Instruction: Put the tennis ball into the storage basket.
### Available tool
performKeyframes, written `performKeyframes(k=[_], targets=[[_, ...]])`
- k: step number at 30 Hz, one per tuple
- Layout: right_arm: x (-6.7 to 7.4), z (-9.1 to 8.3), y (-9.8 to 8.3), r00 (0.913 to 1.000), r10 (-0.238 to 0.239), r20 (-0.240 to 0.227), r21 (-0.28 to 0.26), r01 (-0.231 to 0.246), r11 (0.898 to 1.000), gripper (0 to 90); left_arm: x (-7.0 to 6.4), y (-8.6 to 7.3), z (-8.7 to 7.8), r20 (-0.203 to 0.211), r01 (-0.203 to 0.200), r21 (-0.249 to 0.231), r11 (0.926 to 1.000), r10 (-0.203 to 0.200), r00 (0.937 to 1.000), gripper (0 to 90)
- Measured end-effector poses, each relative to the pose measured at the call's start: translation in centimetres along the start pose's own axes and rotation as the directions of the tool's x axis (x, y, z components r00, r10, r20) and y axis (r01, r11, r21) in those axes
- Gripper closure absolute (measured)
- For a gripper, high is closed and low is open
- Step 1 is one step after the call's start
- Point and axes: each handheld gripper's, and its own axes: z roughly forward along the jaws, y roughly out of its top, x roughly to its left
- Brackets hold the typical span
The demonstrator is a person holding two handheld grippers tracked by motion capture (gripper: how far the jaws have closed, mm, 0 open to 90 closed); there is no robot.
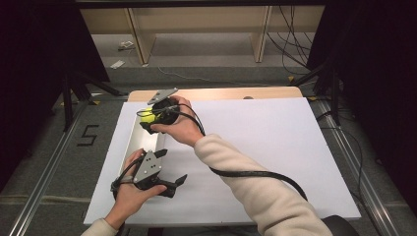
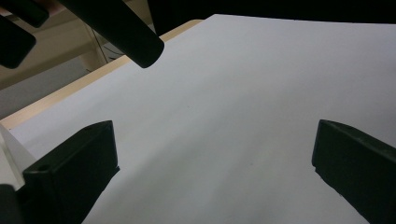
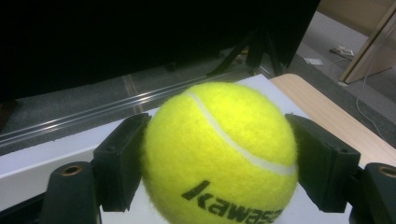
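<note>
One tennis ball (image 3: 219,154), one white tray (image 1: 139,140), two hand-held grippers: left (image 1: 169,183), right (image 1: 146,119).

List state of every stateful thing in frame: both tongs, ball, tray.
right tongs: shut on the tennis ball, held over the tray's far end
tennis ball: clamped between both jaws, whether lifted or resting cannot be told
left tongs: open, nothing between the jaws, over the white sheet
tray: long, white; contents cannot be told

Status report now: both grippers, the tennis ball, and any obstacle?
Right gripper shut on tennis ball, over the white tray. Left gripper open, holding nothing, over the white sheet. No obstacle seen near the ball.
</note>
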Motion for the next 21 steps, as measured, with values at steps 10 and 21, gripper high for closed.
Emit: performKeyframes(k=[10,21], targets=[[0.19,0.32,0.24,0.9999,-0.003,-0.010,0.001,0.003,1.000,25.9,-0.07,0.03,-0.03,0.002,0.001,-0.001,1.0000,-0.001,1.0000,0.0],[0.35,0.92,0.26,0.9998,-0.002,-0.022,0.006,0.002,1.000,25.9,-0.08,0.01,-0.01,0.005,0.000,-0.001,1.0000,0.000,1.0000,0.0]])
